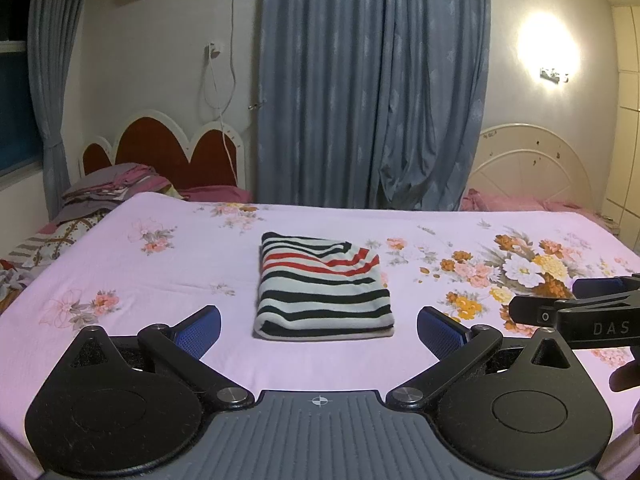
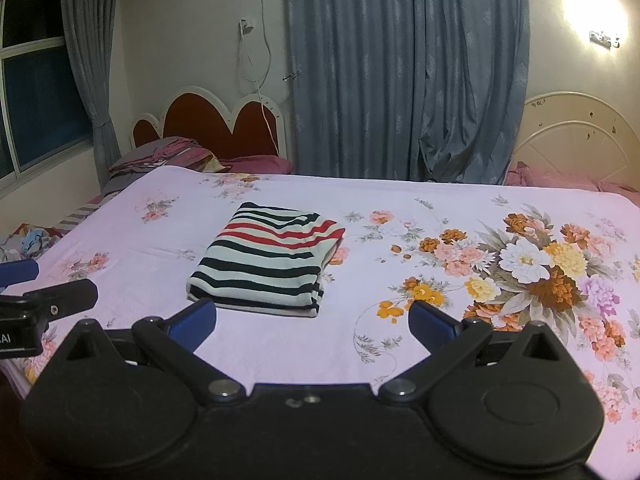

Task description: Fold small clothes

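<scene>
A small striped garment [image 1: 324,286] in white, black and red lies folded into a neat rectangle on the pink floral bedsheet [image 1: 160,264]. The right wrist view shows the same garment [image 2: 266,258] left of centre. My left gripper [image 1: 319,330] hovers just short of its near edge, open, with nothing between the blue pads. My right gripper [image 2: 312,322] is open too, empty, near the garment's right corner. Each gripper shows in the other's view: the right one [image 1: 576,312] at the right edge, the left one [image 2: 36,292] at the left edge.
The bedsheet [image 2: 440,320] stretches wide around the garment. A pile of bedding [image 1: 112,188] lies before a red heart-shaped headboard [image 1: 168,148] at back left. Blue curtains [image 1: 372,80] hang behind; a cream headboard [image 1: 532,168] stands at back right. A person's fingers [image 1: 626,376] show at the right edge.
</scene>
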